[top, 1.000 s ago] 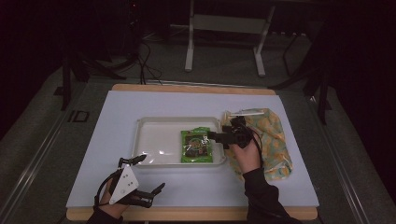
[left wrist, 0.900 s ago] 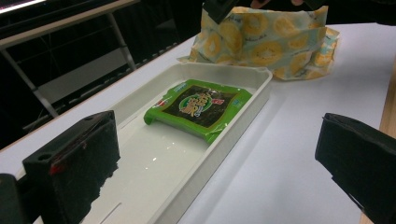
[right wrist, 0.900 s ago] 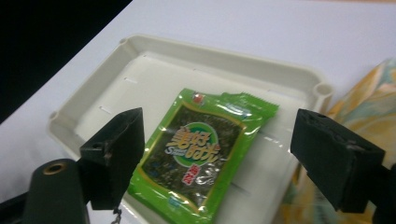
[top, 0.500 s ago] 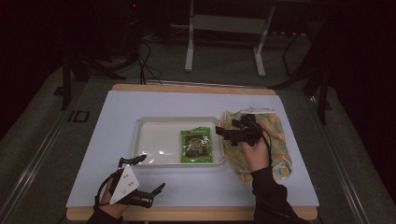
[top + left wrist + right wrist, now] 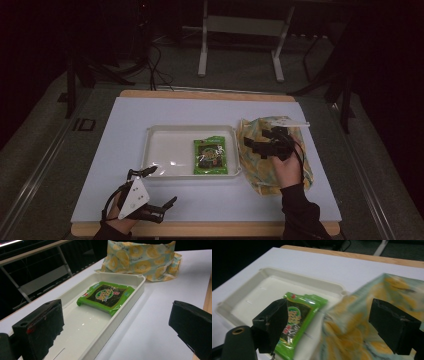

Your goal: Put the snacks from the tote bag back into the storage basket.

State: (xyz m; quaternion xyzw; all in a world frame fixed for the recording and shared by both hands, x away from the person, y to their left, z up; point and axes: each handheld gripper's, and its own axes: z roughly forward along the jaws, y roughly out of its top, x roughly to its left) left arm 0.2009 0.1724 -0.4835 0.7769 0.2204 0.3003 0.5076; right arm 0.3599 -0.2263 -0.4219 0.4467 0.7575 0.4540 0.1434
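Note:
A green snack packet (image 5: 210,156) lies flat in the right end of a shallow white tray (image 5: 167,150) at the middle of the table. Right of the tray lies a crumpled bag (image 5: 262,175) with a yellow ring print. My right gripper (image 5: 254,147) hovers open over the bag's left part, jaws pointing toward the tray. In the right gripper view, its jaws (image 5: 329,315) frame the packet (image 5: 294,322), the tray (image 5: 254,297) and the blurred bag (image 5: 362,307). My left gripper (image 5: 160,186) rests open by the table's front edge, holding nothing. It (image 5: 113,322) looks along the tray (image 5: 82,330) to the packet (image 5: 107,296) and bag (image 5: 140,261).
A white mat (image 5: 200,112) covers the table, with a wooden edge (image 5: 210,229) along the front. Beyond the far side stand metal stand legs (image 5: 202,45) and floor cables (image 5: 155,65) in the dark.
My right gripper has shifted right, from the packet's right edge to above the bag. The left gripper and the packet have stayed put.

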